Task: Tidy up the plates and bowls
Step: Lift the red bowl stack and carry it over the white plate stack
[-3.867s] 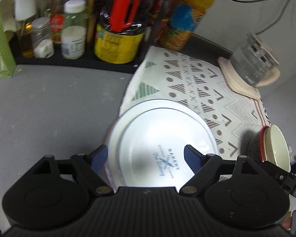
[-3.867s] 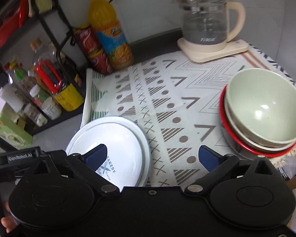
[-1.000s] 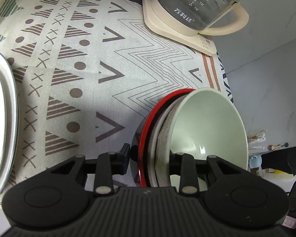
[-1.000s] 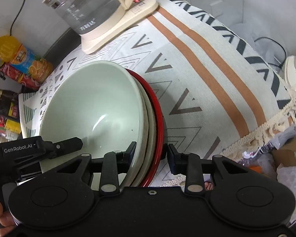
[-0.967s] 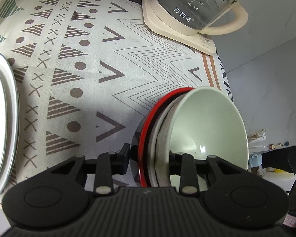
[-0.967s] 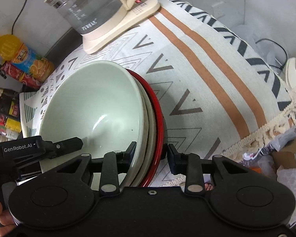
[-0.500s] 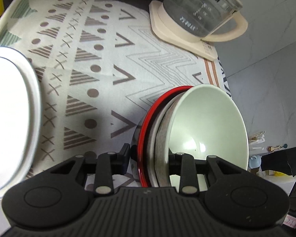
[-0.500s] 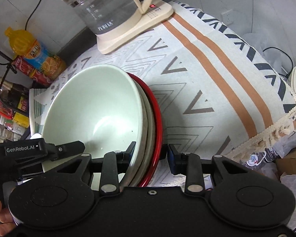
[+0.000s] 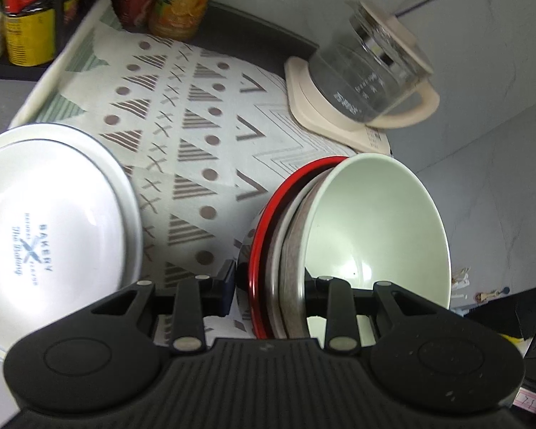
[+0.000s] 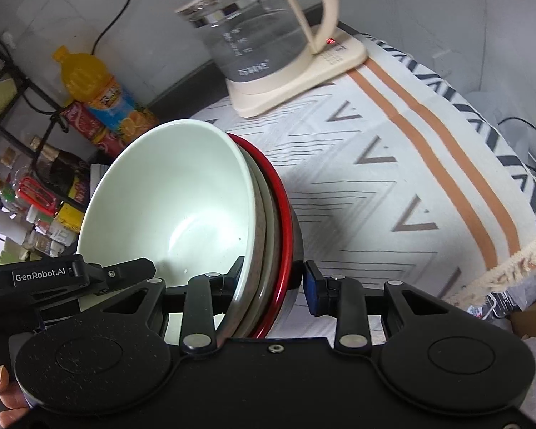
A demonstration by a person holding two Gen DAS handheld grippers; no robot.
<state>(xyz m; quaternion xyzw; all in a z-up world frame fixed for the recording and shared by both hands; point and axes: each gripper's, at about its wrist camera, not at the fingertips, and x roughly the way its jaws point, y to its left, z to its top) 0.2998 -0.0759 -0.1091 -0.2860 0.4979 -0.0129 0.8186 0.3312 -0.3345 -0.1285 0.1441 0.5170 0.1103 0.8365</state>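
A stack of nested bowls, pale green bowl [image 9: 371, 228] on top and a red-rimmed bowl [image 9: 268, 221] at the bottom, is held up off the patterned cloth [image 9: 196, 136]. My left gripper [image 9: 269, 289] is shut on the stack's left rim. My right gripper [image 10: 271, 280] is shut on its right rim; the green bowl [image 10: 175, 207] fills that view. A stack of white plates [image 9: 43, 221] with blue lettering lies on the cloth to the left of the bowls.
A glass kettle [image 9: 368, 82] on its cream base stands at the back right of the cloth [image 10: 393, 178]. Juice bottle [image 10: 100, 93], cans and a rack of jars [image 9: 21, 25] line the back left. The cloth's fringed edge [image 10: 518, 261] hangs at the right.
Both grippers closed on the bowl stack and have lifted it up and toward the left; the plates have come further into the left wrist view.
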